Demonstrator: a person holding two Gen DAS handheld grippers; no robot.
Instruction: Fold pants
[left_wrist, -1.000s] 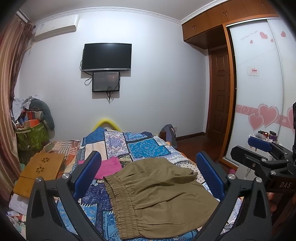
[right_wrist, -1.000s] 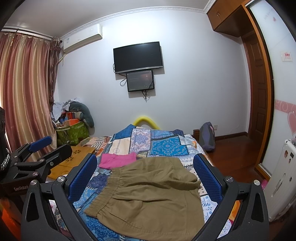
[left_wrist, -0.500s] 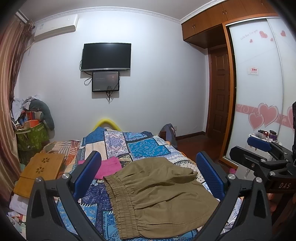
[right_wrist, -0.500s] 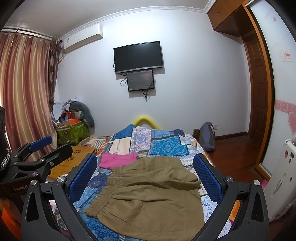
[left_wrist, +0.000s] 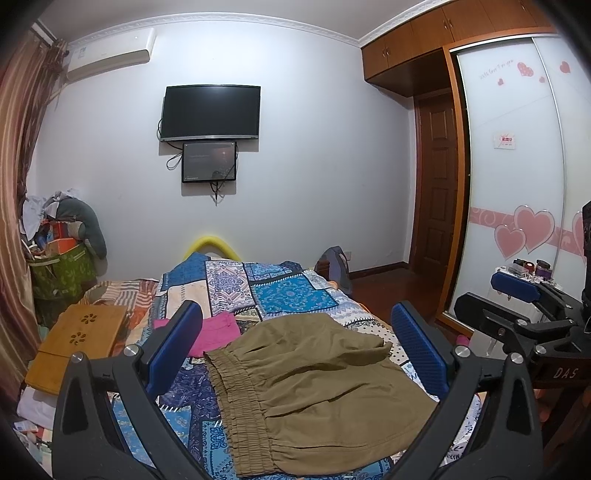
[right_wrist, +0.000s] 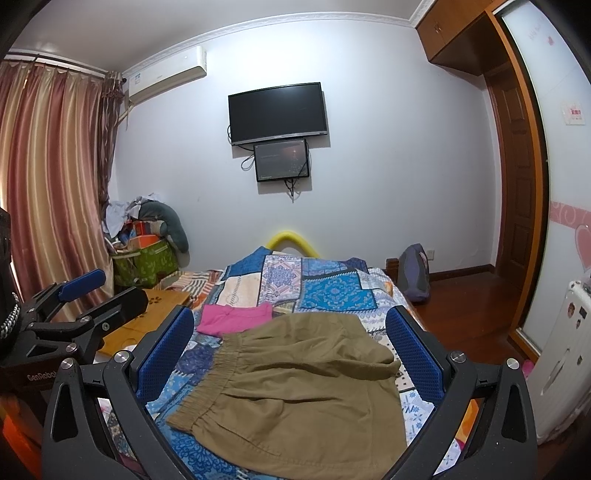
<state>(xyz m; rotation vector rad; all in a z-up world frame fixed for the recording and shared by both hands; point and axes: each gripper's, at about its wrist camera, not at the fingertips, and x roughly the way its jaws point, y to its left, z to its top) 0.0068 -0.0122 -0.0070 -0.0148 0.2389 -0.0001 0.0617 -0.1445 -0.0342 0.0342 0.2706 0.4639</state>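
Observation:
Olive-brown pants (left_wrist: 314, 387) lie folded on the patchwork bedspread (left_wrist: 280, 291), their elastic waistband toward the left. They also show in the right wrist view (right_wrist: 303, 384). My left gripper (left_wrist: 295, 343) is open and empty, held above the pants' near edge. My right gripper (right_wrist: 291, 343) is open and empty too, held above the pants. The right gripper also shows at the right edge of the left wrist view (left_wrist: 524, 306). The left gripper shows at the left of the right wrist view (right_wrist: 85, 295).
A pink garment (right_wrist: 236, 317) lies on the bed beyond the pants. A wooden lap table (left_wrist: 77, 347) sits at the bed's left. A green bag of clutter (left_wrist: 59, 266) stands by the curtain. A backpack (right_wrist: 415, 269) is on the floor, and a white appliance (right_wrist: 561, 354) is at right.

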